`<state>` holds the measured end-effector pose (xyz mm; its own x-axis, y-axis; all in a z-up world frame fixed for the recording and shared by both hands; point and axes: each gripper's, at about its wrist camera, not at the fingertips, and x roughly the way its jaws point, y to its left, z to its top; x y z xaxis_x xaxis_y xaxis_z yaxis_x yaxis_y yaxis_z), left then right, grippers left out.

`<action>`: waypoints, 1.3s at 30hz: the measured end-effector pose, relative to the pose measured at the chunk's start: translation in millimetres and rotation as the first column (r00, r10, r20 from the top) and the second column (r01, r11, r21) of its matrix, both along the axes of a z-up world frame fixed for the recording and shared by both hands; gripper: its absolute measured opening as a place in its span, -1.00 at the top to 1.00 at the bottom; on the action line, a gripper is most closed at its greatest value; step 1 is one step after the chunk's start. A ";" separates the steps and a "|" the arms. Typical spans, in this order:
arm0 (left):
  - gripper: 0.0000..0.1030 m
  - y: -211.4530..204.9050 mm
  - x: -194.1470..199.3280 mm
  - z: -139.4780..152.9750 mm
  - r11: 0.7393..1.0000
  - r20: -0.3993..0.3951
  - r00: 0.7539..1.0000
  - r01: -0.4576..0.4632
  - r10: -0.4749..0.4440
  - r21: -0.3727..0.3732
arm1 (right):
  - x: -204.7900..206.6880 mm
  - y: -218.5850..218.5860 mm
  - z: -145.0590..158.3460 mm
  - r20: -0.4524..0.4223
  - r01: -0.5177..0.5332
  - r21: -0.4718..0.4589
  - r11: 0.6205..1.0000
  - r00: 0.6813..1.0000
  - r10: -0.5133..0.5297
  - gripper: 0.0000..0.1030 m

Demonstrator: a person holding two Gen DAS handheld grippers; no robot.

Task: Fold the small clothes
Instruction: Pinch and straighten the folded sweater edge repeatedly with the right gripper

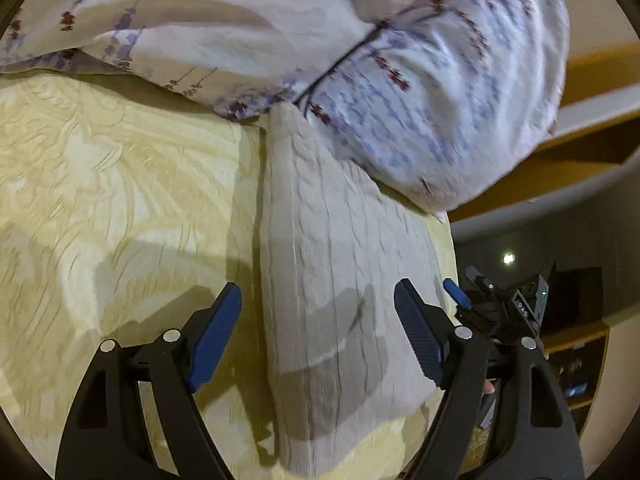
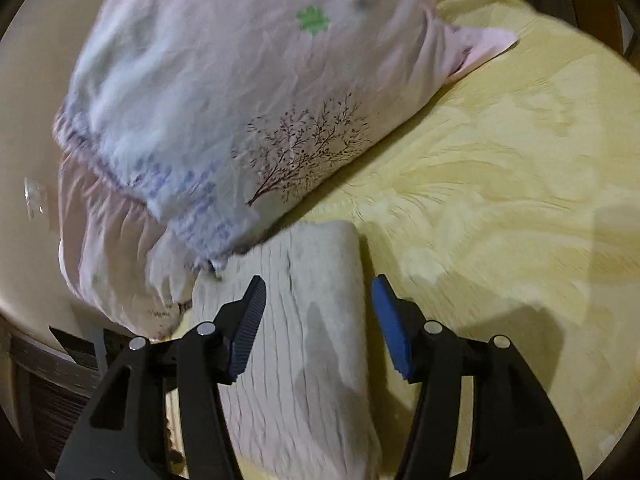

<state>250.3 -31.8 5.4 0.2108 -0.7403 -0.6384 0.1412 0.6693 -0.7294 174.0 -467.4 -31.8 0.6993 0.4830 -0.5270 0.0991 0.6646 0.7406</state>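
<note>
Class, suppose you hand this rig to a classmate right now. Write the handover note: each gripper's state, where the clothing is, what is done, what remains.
Left gripper: open, empty, poised over the pale ribbed garment.
Right gripper: open, empty, over the same garment.
The garment lies as a long narrow strip on the yellow bedspread, its far end against the floral pillow.
Done: it looks folded lengthwise already.
Left: probably fold it end to end.
</note>
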 end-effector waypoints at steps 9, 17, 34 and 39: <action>-0.53 -14.0 13.8 -14.4 1.000 -0.036 0.999 0.004 -0.003 0.012 | 18.0 18.0 -0.9 0.079 -0.033 -0.051 0.998 0.996 0.037 0.83; -0.52 -18.5 9.5 -11.9 0.999 -0.021 0.999 0.044 -0.043 0.024 | 17.5 9.5 -20.7 -0.018 0.074 -0.160 0.984 0.997 -0.078 0.84; -0.52 -39.7 -32.1 3.7 0.990 0.043 0.994 0.100 -0.105 0.099 | -28.6 1.1 -24.0 -0.053 0.007 -0.010 1.000 0.999 -0.007 -0.14; -0.53 -55.2 -41.0 8.6 0.974 0.075 0.988 0.116 -0.133 0.193 | -33.6 14.0 -40.3 -0.087 -0.030 0.036 0.999 0.996 0.033 -0.18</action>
